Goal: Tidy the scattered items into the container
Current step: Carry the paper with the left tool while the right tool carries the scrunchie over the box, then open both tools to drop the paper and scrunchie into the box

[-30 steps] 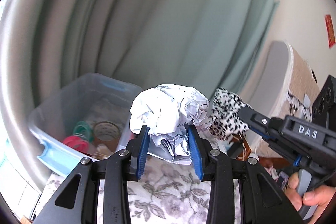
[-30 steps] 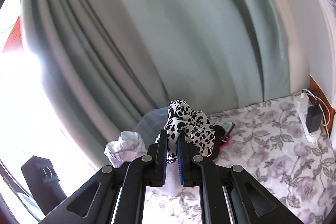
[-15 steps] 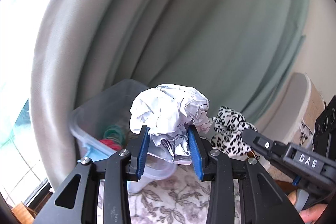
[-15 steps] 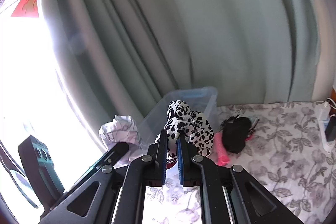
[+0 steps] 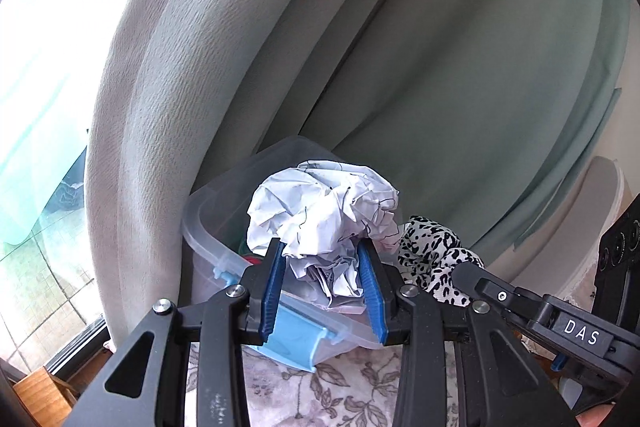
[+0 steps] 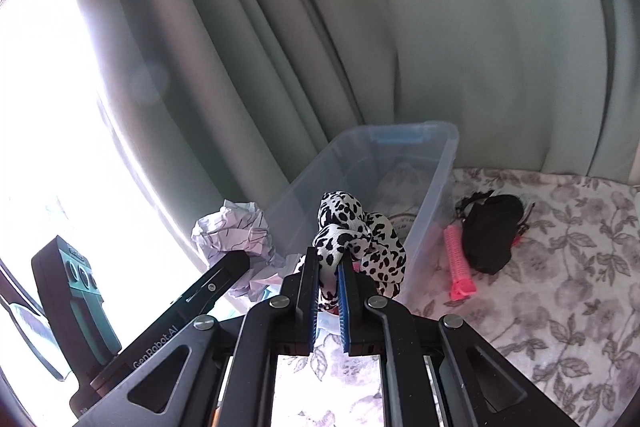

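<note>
My left gripper (image 5: 323, 285) is clamped on the paper ball (image 5: 320, 211), which I hold just above the near end of the bin (image 6: 432, 163). My right gripper (image 6: 329, 277) is closed tight on the spotted scrunchie (image 6: 356, 231), over the bin's near wall. Right of the bin lie a pink roller (image 6: 458, 261) and a black pouch (image 6: 490, 231).

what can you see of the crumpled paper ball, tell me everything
The crumpled paper ball is white paper with thin dark pen lines, scrunched into a loose, uneven wad. The left gripper is shut on its lower part, a blue finger pad pressing each side, so it is held in the air with its wider top bulging above the pads. It hangs by the near end of the clear plastic bin, beside the spotted fabric.
</note>
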